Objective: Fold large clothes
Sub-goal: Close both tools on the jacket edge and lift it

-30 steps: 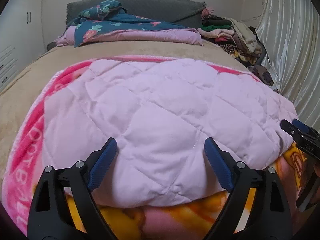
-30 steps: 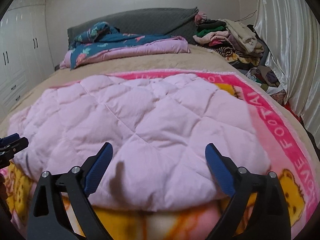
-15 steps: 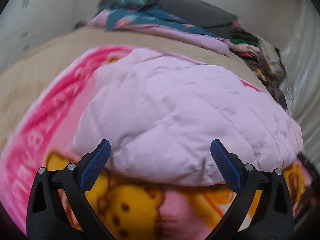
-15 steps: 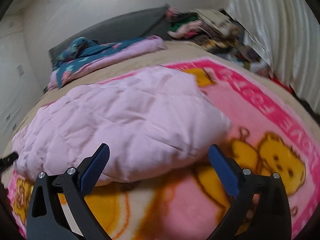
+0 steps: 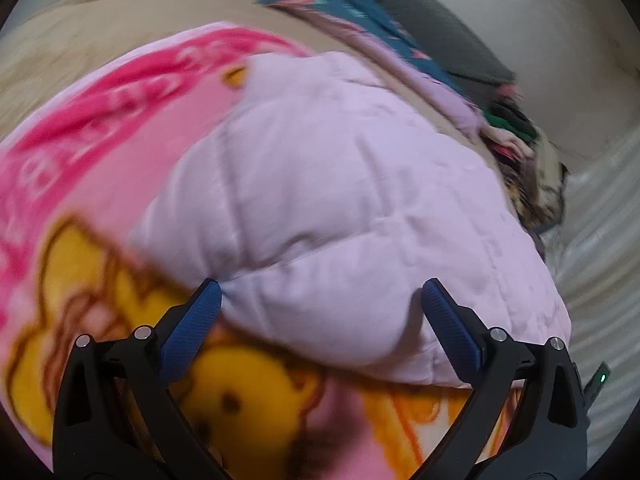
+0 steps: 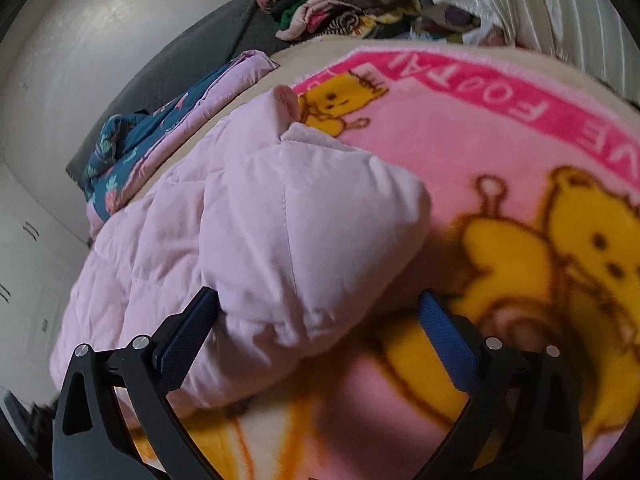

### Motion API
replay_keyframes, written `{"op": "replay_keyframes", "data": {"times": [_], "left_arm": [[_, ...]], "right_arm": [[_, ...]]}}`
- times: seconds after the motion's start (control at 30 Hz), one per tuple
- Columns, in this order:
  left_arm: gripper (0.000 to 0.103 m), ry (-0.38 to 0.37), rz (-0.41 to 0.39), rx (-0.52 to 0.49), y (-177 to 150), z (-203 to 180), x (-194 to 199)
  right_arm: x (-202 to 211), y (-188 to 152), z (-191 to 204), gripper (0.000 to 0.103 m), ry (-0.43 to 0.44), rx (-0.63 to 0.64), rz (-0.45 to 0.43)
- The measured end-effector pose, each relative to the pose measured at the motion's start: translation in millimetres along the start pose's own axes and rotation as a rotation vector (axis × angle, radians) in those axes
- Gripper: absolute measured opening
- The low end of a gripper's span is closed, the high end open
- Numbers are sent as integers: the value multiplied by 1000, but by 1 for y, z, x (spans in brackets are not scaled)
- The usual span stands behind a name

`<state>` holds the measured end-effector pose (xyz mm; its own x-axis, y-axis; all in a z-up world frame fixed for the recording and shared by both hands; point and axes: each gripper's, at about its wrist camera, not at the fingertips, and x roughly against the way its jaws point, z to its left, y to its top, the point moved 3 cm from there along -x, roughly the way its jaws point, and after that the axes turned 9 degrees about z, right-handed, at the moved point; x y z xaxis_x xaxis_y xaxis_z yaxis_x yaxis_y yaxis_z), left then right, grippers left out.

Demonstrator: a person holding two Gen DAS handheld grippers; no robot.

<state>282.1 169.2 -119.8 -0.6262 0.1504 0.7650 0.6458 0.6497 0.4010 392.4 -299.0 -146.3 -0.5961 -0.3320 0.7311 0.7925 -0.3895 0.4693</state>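
On the cartoon blanket [image 6: 500,152], near its printed bears: a pale pink quilted jacket [image 5: 340,208], puffy, already doubled into a thick bundle, lying across the blanket's middle. At the bundle's near left corner, left gripper [image 5: 320,304], fingers spread wide, empty, blue pads straddling the rounded edge. At the bundle's near right corner, right gripper [image 6: 318,308], likewise spread wide and empty, left pad touching or nearly touching the fabric, right pad out over the blanket just beside the corner. Beyond the jacket, a folded floral quilt [image 6: 160,132] against the grey headboard [image 6: 192,64]; farther right of that, a heap of mixed clothes [image 6: 352,12] by the curtain.

Step in hand, as a judgement: positioning for a grip on both near corners, ahead of another fold or a lift. Nothing pinched yet.

Next move likely calls for: sinking each set of fingers lower around the corner so both layers sit between the pads, then closing together. Thick, slippery padding; shallow bite likely to catch only the top layer and let the fold spring open. Left view blurred, so exact contact there cannot be told.
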Motion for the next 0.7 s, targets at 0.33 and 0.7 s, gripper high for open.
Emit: {"op": "replay_keyframes", "data": {"times": [0.33, 0.7], "left_arm": [[95, -205, 53, 157, 15, 19, -32], [86, -191, -3, 55, 34, 1, -38]], "right_arm": [[-19, 12, 12, 99, 9, 20, -23], [-18, 14, 21, 62, 107, 75, -30]]}}
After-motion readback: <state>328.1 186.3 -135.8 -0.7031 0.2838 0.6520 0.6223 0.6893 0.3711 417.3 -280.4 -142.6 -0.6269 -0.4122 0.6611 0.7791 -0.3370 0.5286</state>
